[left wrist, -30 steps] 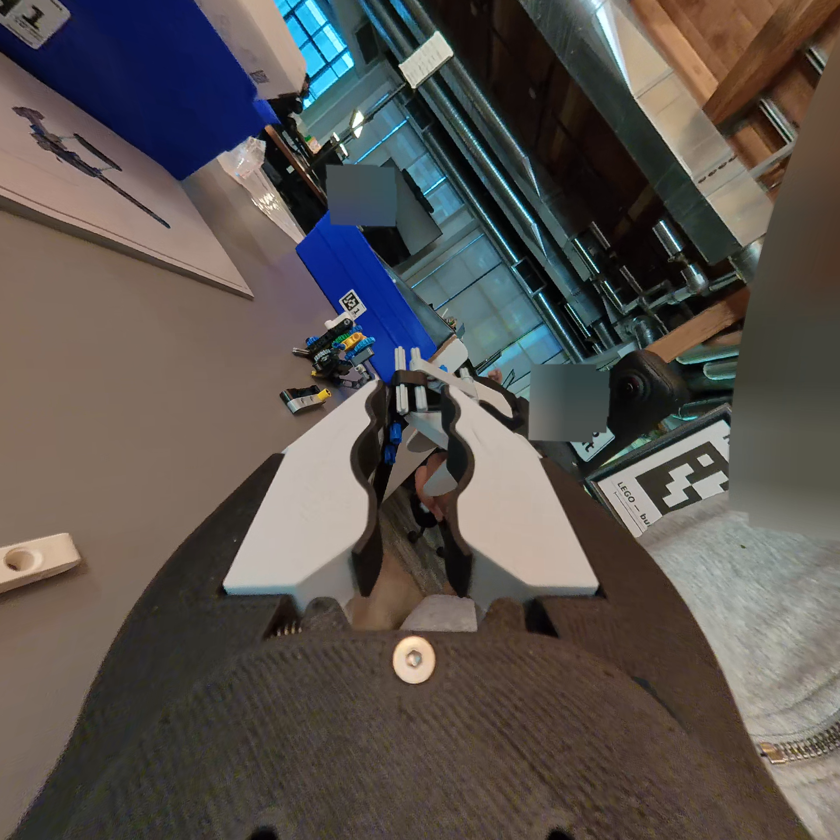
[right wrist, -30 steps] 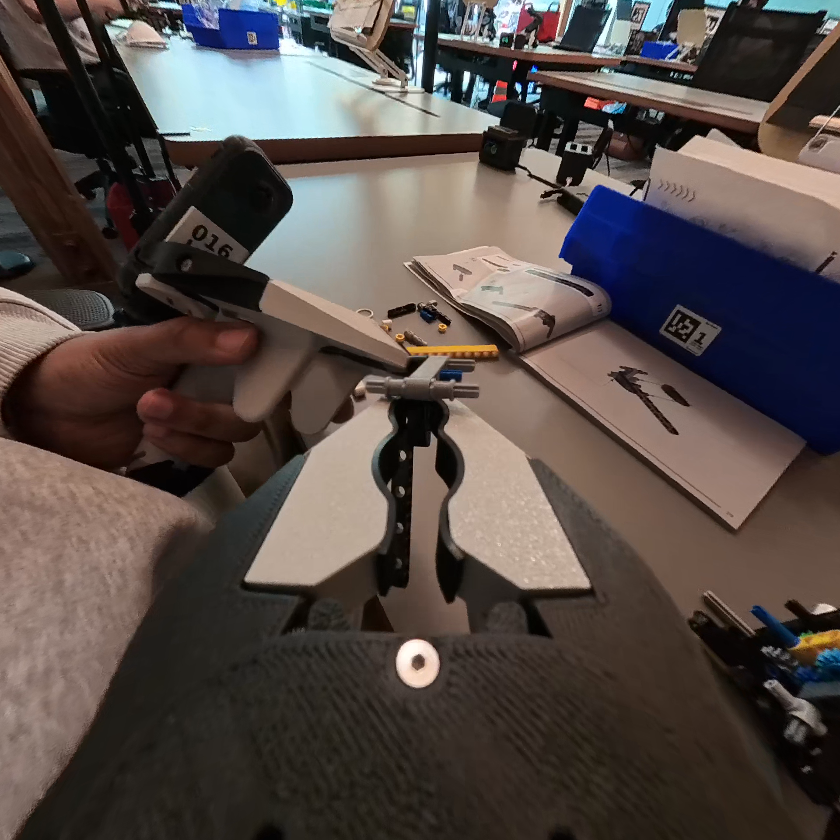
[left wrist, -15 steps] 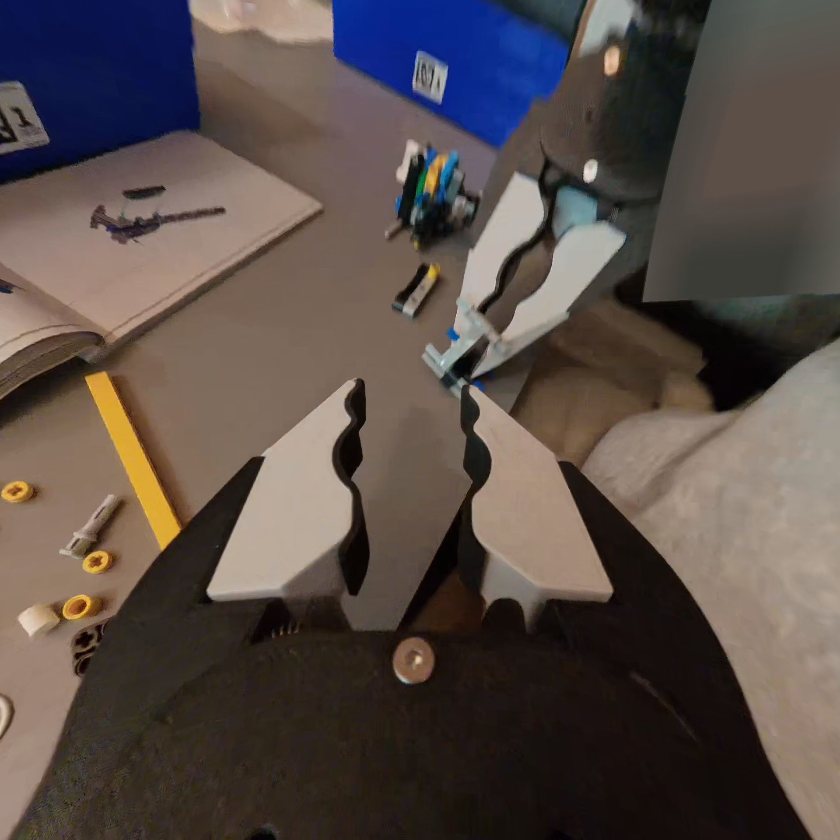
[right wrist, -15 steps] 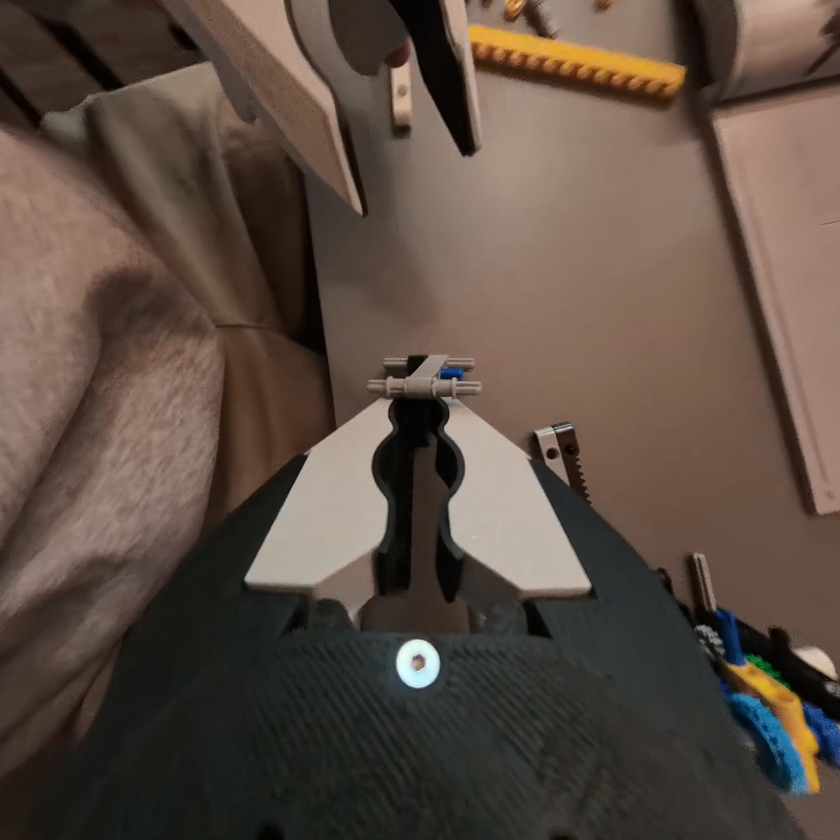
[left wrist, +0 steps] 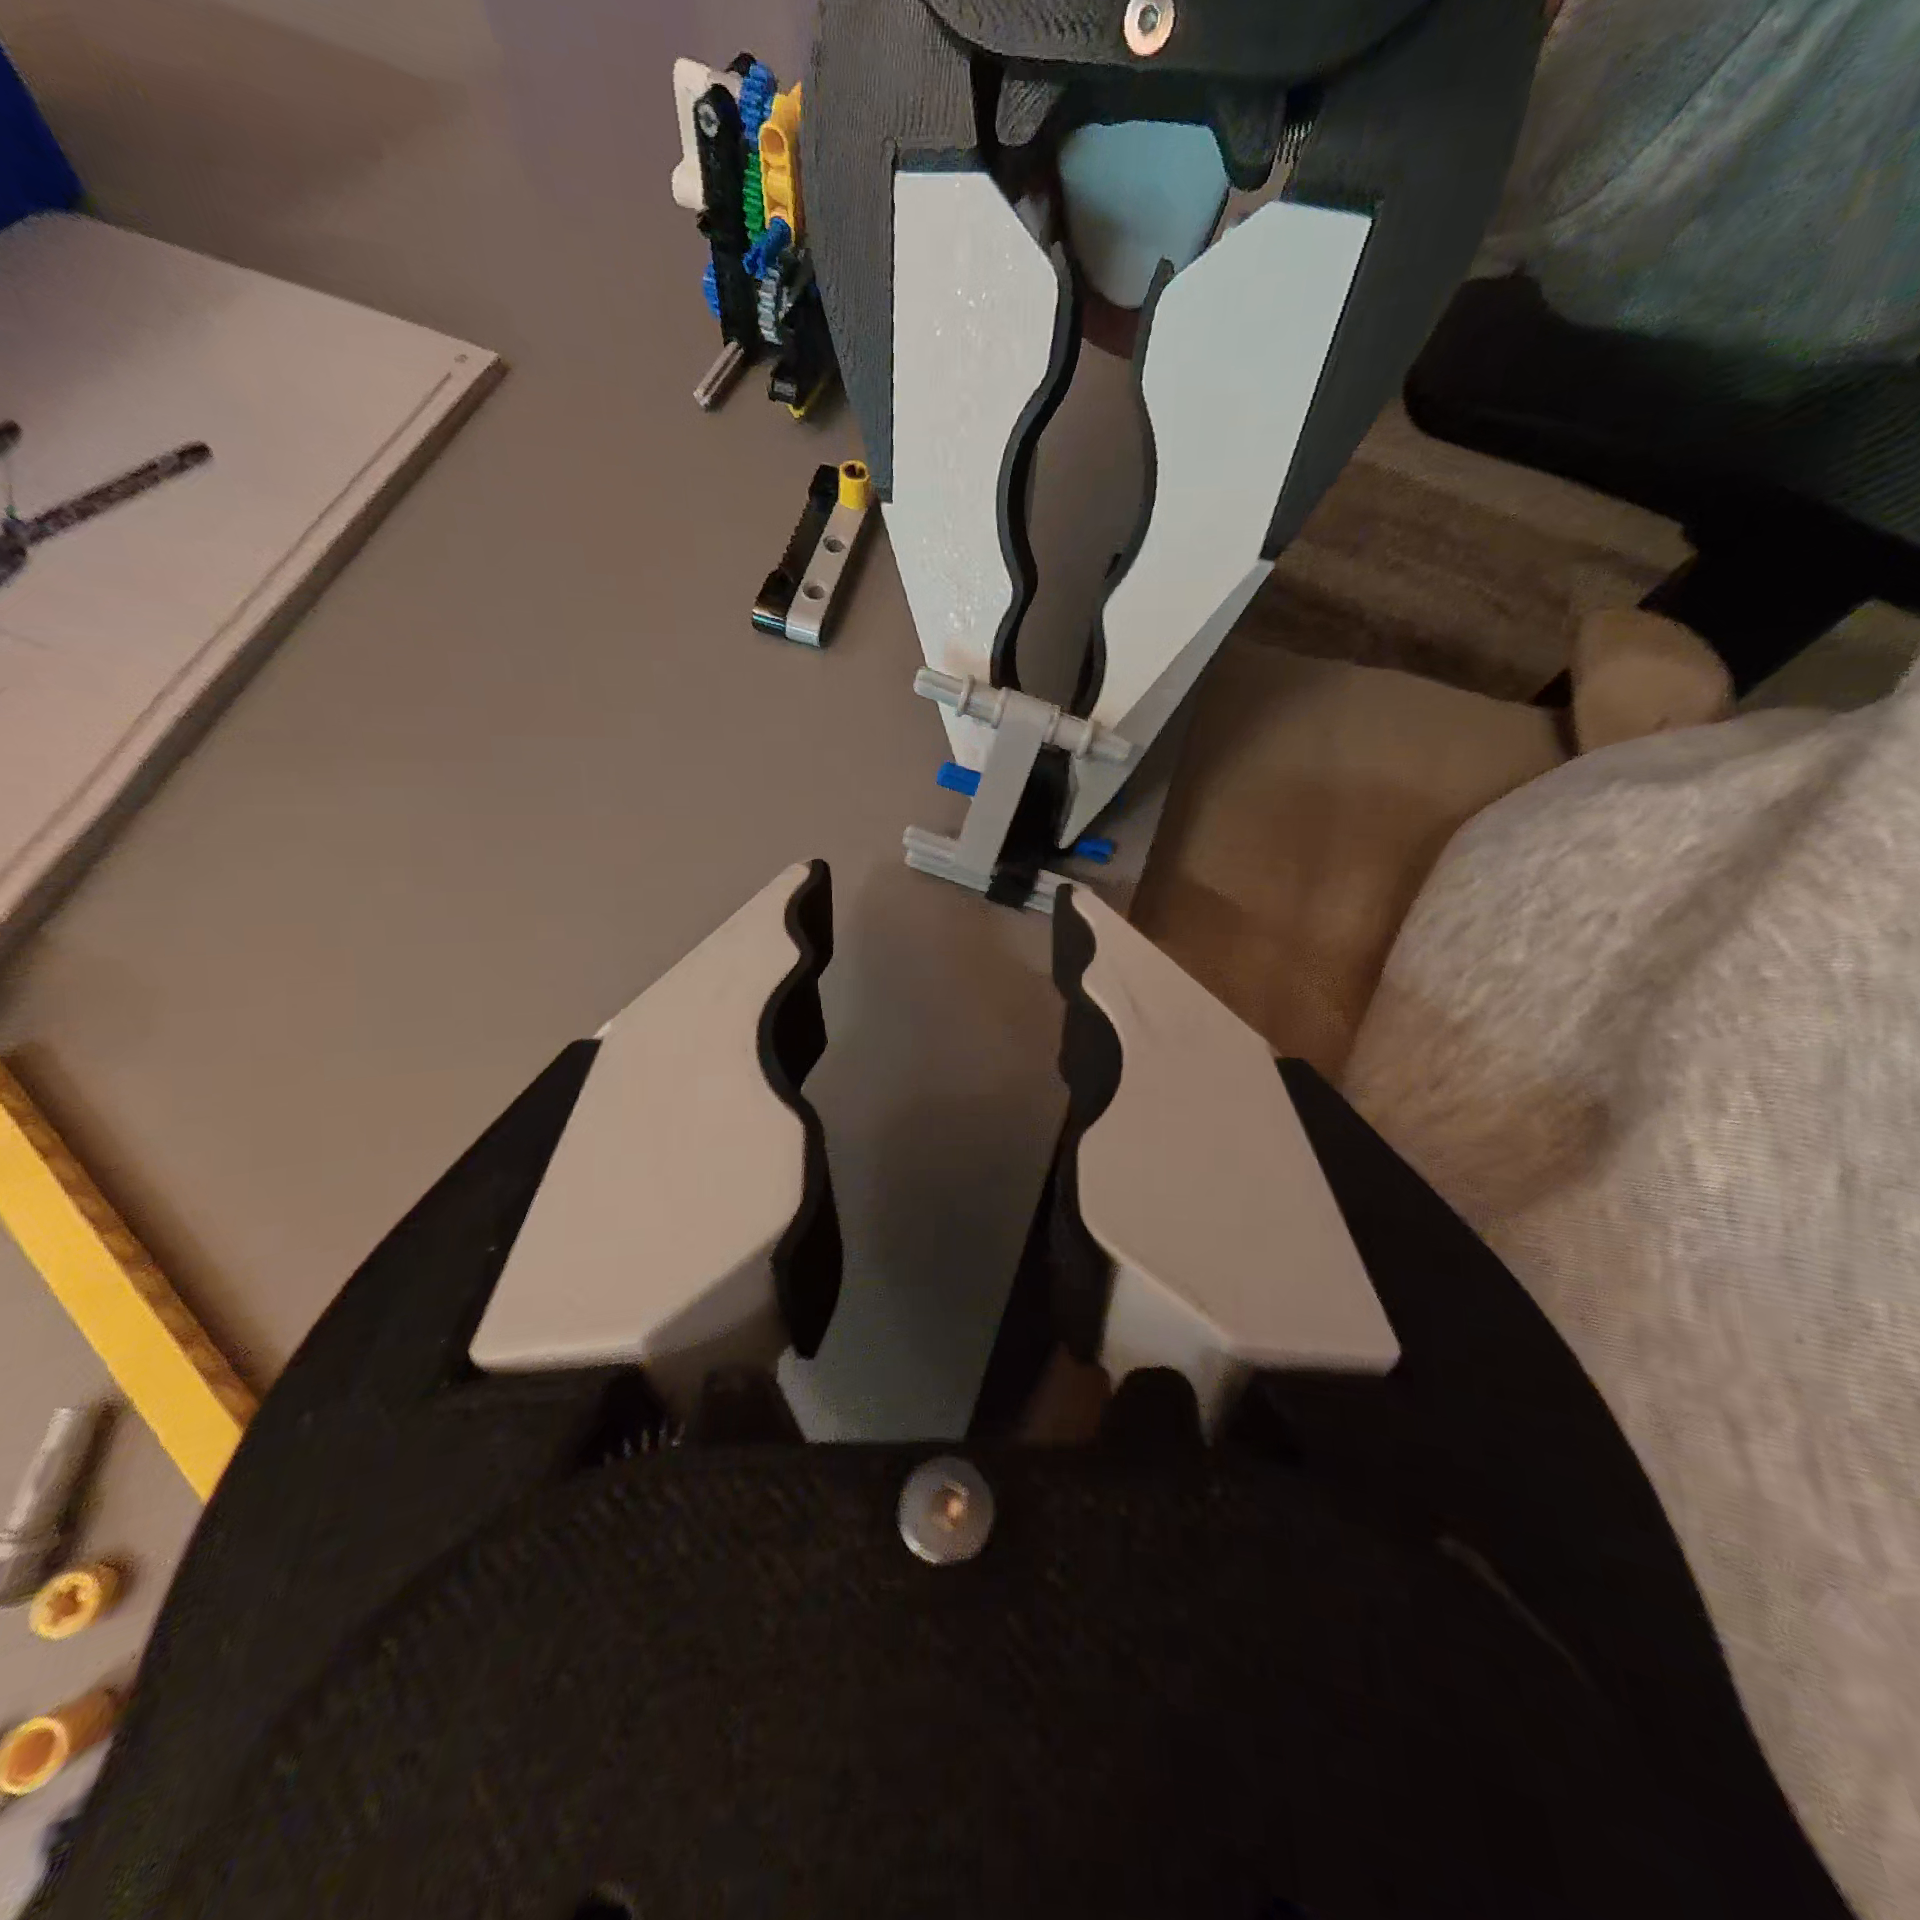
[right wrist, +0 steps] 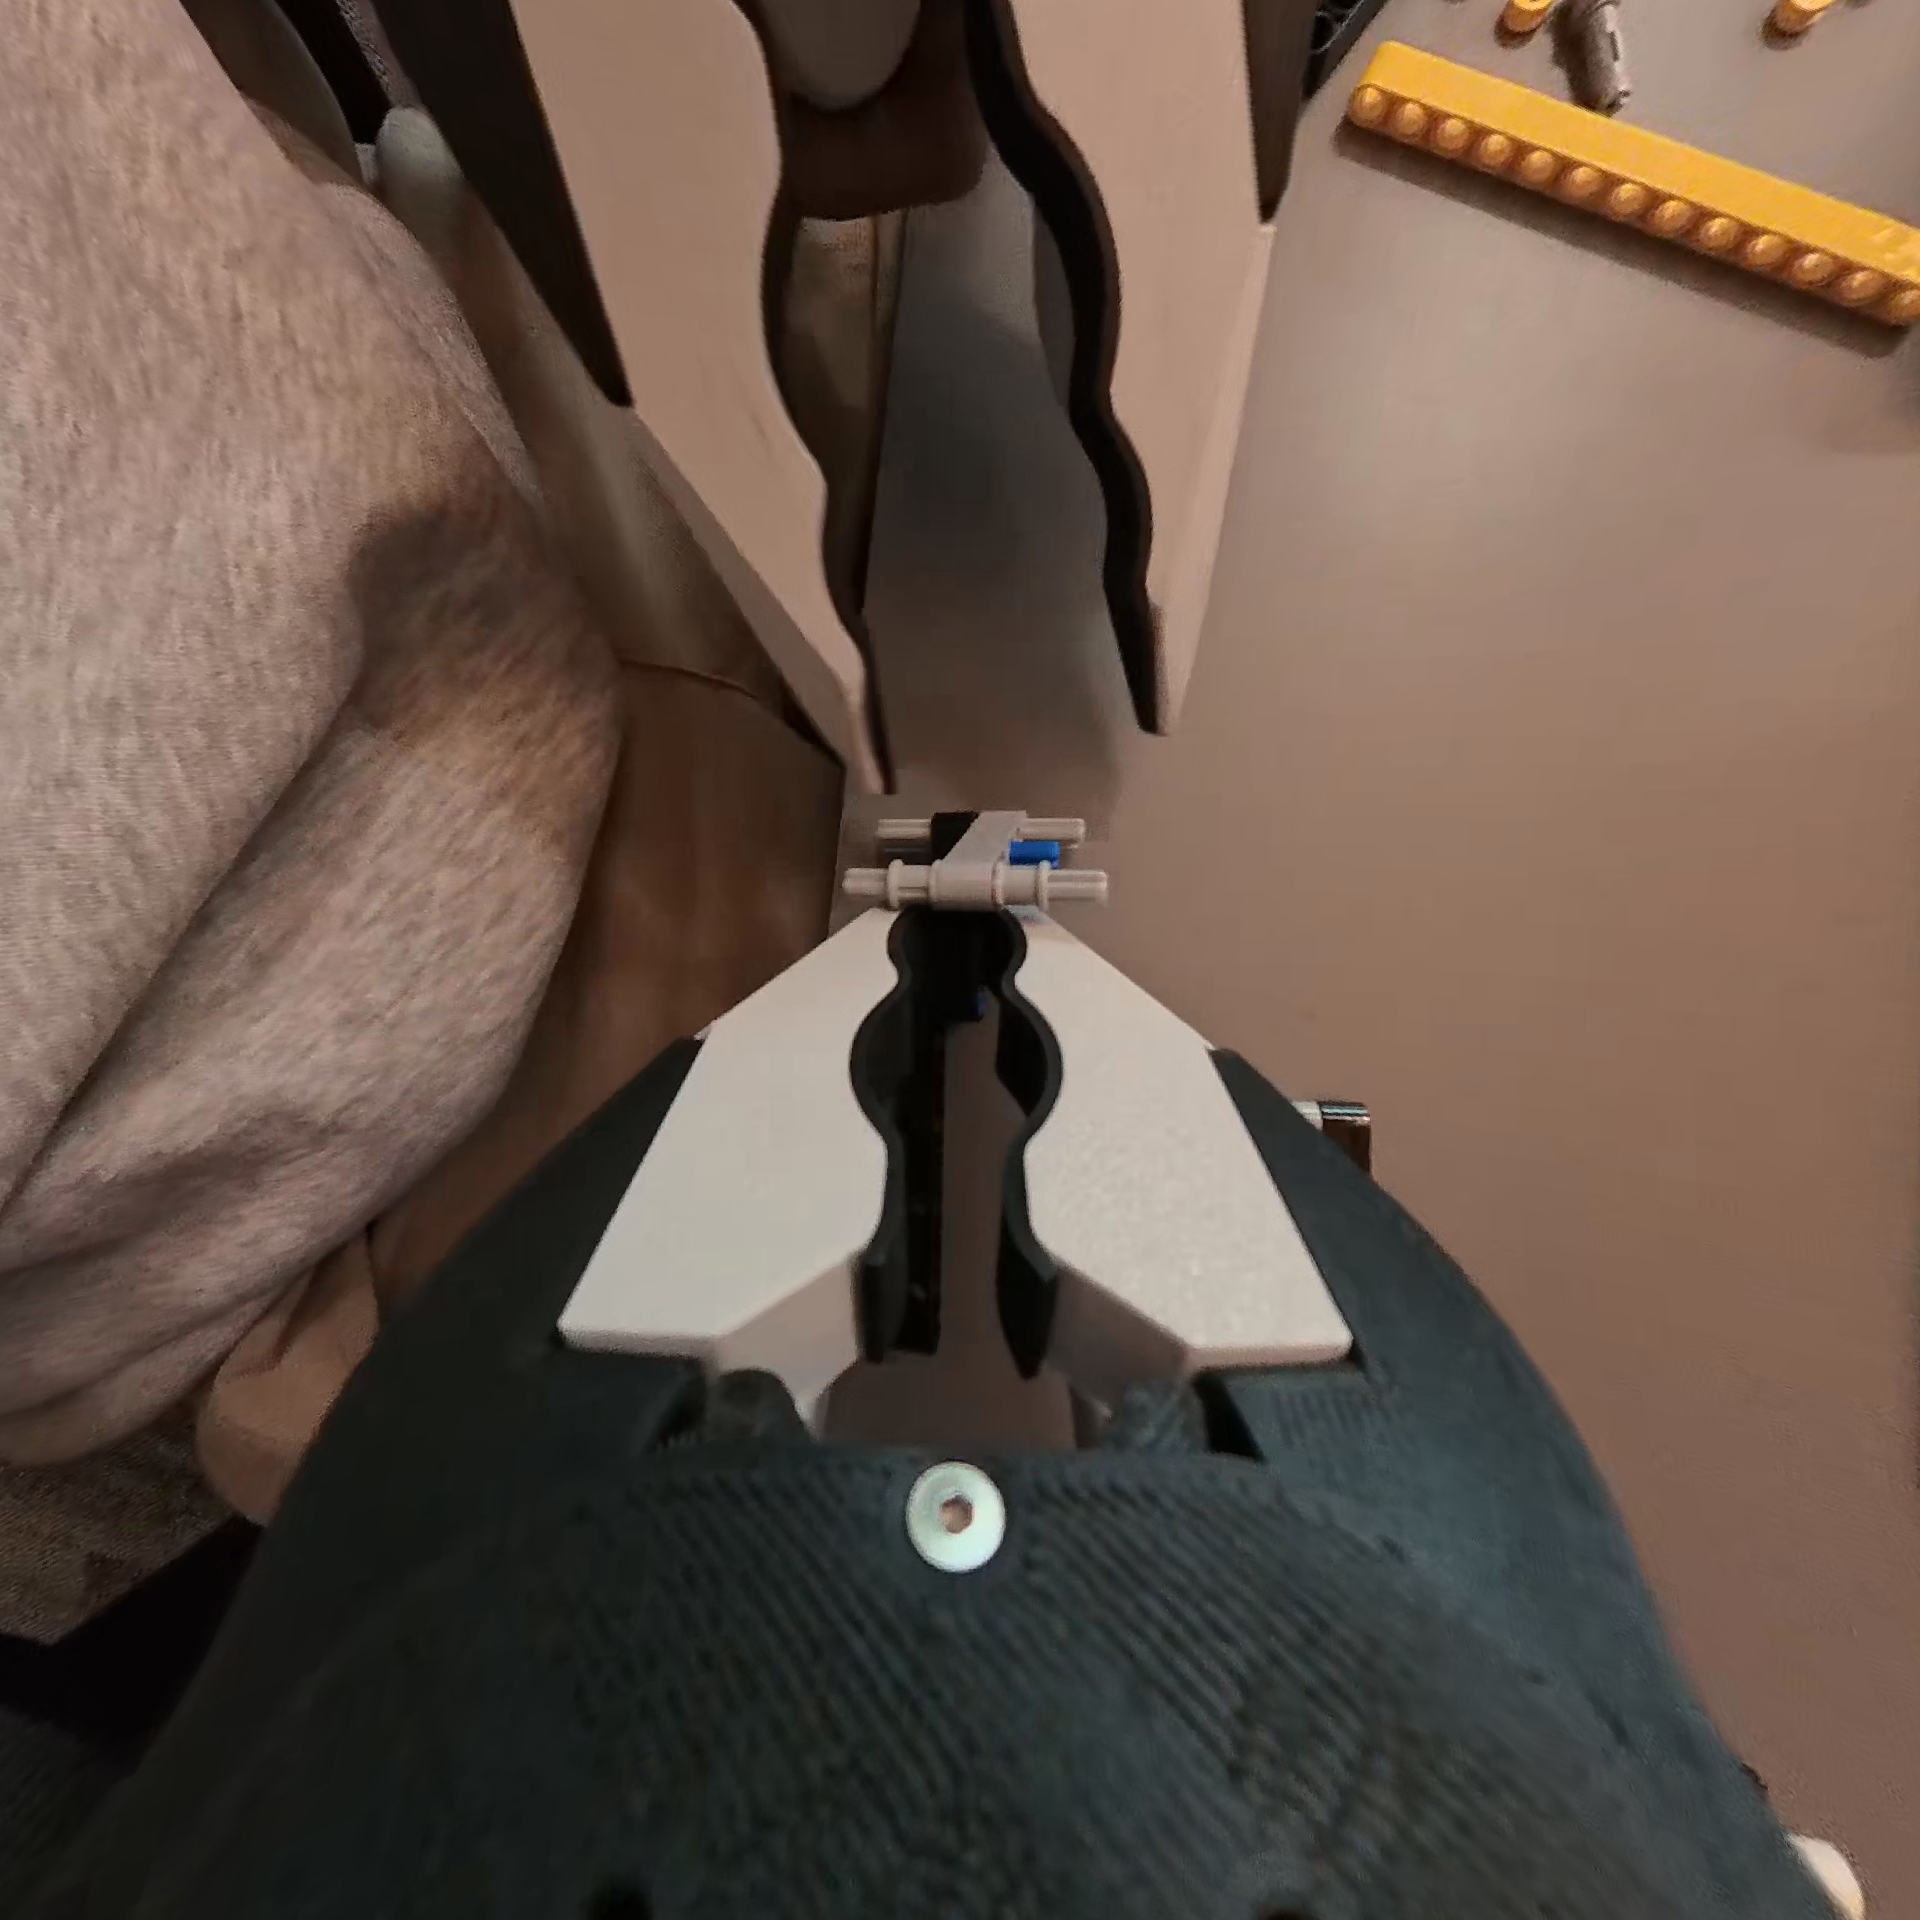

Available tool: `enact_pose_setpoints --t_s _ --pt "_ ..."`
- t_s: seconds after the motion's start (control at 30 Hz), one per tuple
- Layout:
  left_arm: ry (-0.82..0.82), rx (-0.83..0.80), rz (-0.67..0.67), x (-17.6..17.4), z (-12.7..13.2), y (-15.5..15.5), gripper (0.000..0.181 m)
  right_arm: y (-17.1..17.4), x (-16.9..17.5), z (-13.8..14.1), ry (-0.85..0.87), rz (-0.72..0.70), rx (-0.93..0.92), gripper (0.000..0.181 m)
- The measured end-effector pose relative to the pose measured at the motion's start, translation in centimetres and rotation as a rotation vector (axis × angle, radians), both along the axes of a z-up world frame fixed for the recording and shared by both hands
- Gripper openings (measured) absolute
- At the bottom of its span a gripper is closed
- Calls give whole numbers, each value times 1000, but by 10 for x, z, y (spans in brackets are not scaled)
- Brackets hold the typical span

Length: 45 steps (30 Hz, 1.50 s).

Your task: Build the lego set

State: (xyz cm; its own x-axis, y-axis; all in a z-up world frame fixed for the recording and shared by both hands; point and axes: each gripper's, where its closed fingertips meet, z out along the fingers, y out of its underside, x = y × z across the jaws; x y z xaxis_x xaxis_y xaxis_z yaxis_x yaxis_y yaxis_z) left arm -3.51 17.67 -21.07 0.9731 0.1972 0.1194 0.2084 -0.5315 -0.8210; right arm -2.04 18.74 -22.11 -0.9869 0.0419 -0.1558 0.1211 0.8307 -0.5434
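Observation:
My right gripper [right wrist: 961, 925] is shut on a small lego assembly [right wrist: 977, 868]: a black beam between the jaws, with a grey H-shaped connector and blue pins sticking out past the tips. In the left wrist view the right gripper [left wrist: 1049, 717] comes down from the top with the assembly [left wrist: 1003, 790] at its tips. My left gripper [left wrist: 940, 894] is open and empty, tip to tip with the right one, its right fingertip close to the assembly's end. In the right wrist view the left gripper [right wrist: 1008, 743] points down from the top, jaws apart just beyond the assembly.
On the grey table lie a long yellow beam [right wrist: 1642, 177], a multicoloured partial build [left wrist: 753, 208], a small black and grey piece with a yellow pin [left wrist: 816, 561], an open instruction booklet [left wrist: 208, 499] and yellow bushes [left wrist: 73, 1595]. A person's grey sleeve [left wrist: 1662, 1143] fills the right side.
My left gripper has opened and let go of the assembly, then swung down to face the table and closed in on the right gripper's tips. The right gripper tilted down, still holding the assembly.

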Motion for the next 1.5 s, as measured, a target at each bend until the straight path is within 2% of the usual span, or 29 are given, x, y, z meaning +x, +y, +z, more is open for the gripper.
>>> enact_pose_setpoints --t_s 0.03,0.13,0.47,1.13,1.5 --pt "25 -7 -8 -1 -1 1 37 0 0 0 2 4 -1 9" --pt "-1 15 -67 8 1 8 37 1 1 0 6 16 -3 9" --pt "11 -22 -102 16 -6 12 38 2 3 1 -18 31 -27 8" --pt "-38 17 -83 16 -5 8 34 2 0 3 38 -116 -160 7" --pt "-11 27 -107 22 -4 8 31 5 -1 3 64 -149 -166 7"
